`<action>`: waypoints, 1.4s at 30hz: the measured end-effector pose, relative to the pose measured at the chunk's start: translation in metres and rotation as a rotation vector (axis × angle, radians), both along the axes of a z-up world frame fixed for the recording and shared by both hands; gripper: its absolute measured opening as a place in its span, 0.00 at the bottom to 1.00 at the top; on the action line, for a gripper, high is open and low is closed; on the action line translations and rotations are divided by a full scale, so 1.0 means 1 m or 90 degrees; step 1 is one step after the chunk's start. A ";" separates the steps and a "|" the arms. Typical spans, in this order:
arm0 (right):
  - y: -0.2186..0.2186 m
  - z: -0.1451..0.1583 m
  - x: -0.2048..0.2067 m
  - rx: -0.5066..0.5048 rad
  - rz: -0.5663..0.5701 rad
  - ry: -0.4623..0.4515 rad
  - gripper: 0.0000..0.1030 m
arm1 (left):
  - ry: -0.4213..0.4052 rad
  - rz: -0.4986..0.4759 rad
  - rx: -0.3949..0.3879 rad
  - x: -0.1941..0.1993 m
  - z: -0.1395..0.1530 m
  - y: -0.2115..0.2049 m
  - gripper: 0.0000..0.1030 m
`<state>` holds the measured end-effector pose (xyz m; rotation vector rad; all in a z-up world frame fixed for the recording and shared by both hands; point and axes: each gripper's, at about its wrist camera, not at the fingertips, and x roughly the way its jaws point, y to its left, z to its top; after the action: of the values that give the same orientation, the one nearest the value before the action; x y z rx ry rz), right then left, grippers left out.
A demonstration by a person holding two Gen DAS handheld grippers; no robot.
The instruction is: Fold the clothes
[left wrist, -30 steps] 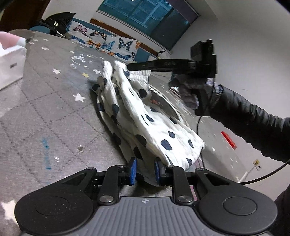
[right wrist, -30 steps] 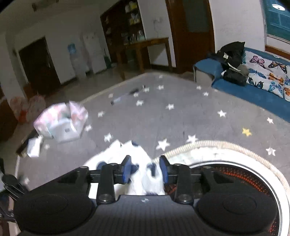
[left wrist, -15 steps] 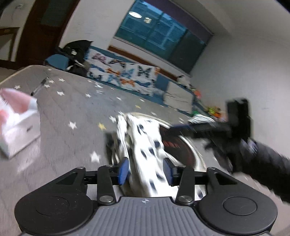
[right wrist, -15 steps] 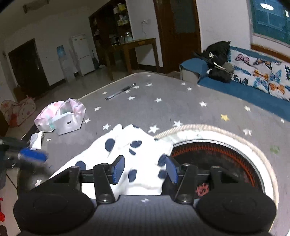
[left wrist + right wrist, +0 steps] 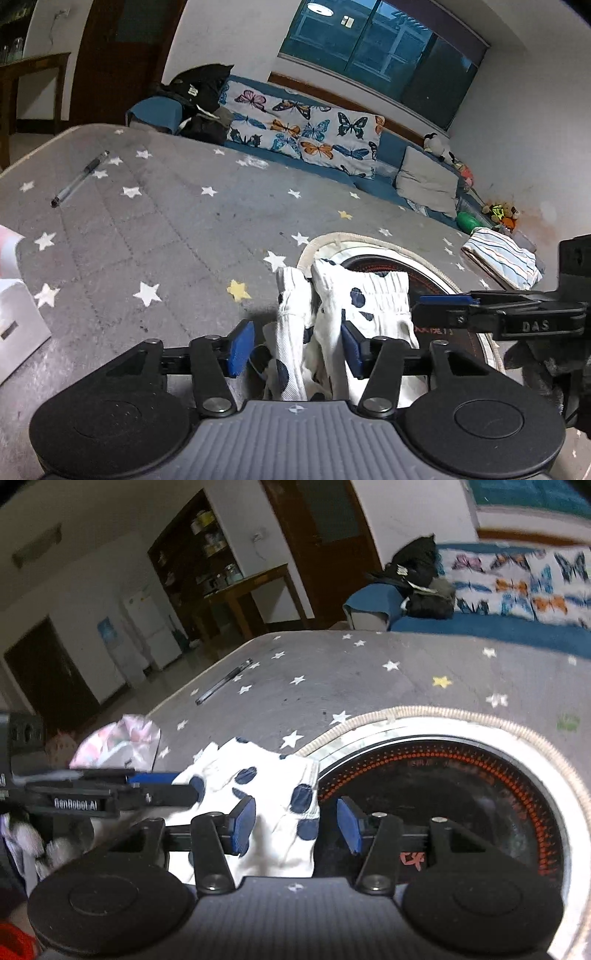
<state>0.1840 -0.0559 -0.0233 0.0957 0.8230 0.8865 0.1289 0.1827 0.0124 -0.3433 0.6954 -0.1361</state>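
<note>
A white garment with dark blue dots (image 5: pixel 354 302) lies bunched on the grey star-patterned cover (image 5: pixel 166 221), its far end over the rim of a round black disc (image 5: pixel 373 264). My left gripper (image 5: pixel 295 349) is over its near end and its jaws are closing. The cloth stands between them, and the left pad (image 5: pixel 242 349) is clear of it. The right gripper (image 5: pixel 295 825) is open over the garment's (image 5: pixel 266 786) elastic edge. Its right pad (image 5: pixel 349 825) hangs over the disc (image 5: pixel 443 794). Each gripper shows in the other's view, the right one (image 5: pixel 443 306) and the left one (image 5: pixel 159 779).
A pen (image 5: pixel 79 179) lies far left on the cover. A white box (image 5: pixel 18 325) sits at the left edge, with a pink bag (image 5: pixel 118 742) by it. A folded striped cloth (image 5: pixel 498 258) lies at the far right. A sofa with butterfly cushions (image 5: pixel 303 125) stands behind.
Both grippers were shut on the garment and have let go. The left one swung across the cover and tipped up toward the sofa. The right one rolled. The garment now lies shorter and bunched.
</note>
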 end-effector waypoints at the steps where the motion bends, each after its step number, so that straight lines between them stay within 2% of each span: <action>1: 0.000 -0.003 0.003 0.008 -0.002 0.009 0.48 | 0.002 0.001 -0.004 0.000 -0.002 0.002 0.27; 3: 0.003 -0.012 0.009 0.024 -0.003 0.028 0.47 | 0.003 0.003 -0.014 0.000 -0.007 0.006 0.19; 5: 0.004 -0.019 0.013 0.038 -0.004 0.043 0.41 | -0.003 0.006 -0.035 -0.002 -0.008 0.011 0.15; 6: 0.005 -0.021 0.013 0.046 -0.002 0.046 0.34 | -0.006 0.008 -0.052 -0.003 -0.008 0.014 0.13; 9: 0.004 -0.019 0.010 0.060 -0.008 0.037 0.20 | -0.021 0.002 -0.089 -0.008 -0.003 0.018 0.08; 12: 0.000 -0.007 0.002 0.075 -0.009 0.012 0.15 | -0.034 -0.005 -0.108 -0.015 0.004 0.017 0.07; 14: -0.002 0.006 -0.005 0.082 -0.008 -0.008 0.15 | -0.038 -0.006 -0.133 -0.020 0.008 0.018 0.07; 17: 0.004 0.016 -0.009 0.066 -0.004 -0.029 0.15 | -0.047 0.002 -0.124 -0.024 0.010 0.019 0.07; 20: 0.015 0.010 -0.004 0.031 -0.007 -0.027 0.25 | -0.020 0.021 -0.110 -0.018 0.000 0.021 0.08; 24: 0.015 0.005 -0.002 0.023 -0.023 -0.022 0.26 | -0.004 0.028 -0.092 -0.019 -0.006 0.024 0.16; 28: 0.008 0.019 -0.012 0.014 -0.023 -0.034 0.26 | -0.020 0.032 -0.067 -0.028 0.005 0.025 0.31; 32: 0.011 0.028 -0.034 -0.006 0.021 -0.054 0.26 | -0.068 0.041 -0.043 -0.037 0.028 0.017 0.29; 35: 0.022 0.025 -0.049 -0.026 0.056 -0.062 0.26 | -0.081 -0.004 -0.055 -0.030 0.036 -0.002 0.25; 39: 0.033 0.013 -0.063 -0.048 0.081 -0.061 0.26 | -0.038 -0.031 -0.072 -0.009 0.020 -0.016 0.23; 42: 0.035 0.001 -0.072 -0.077 0.086 -0.072 0.26 | -0.017 -0.015 -0.048 0.000 0.006 -0.017 0.21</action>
<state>0.1121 -0.0210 -0.0227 -0.1161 0.7820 0.9575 0.1290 0.1653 0.0185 -0.4048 0.6698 -0.1890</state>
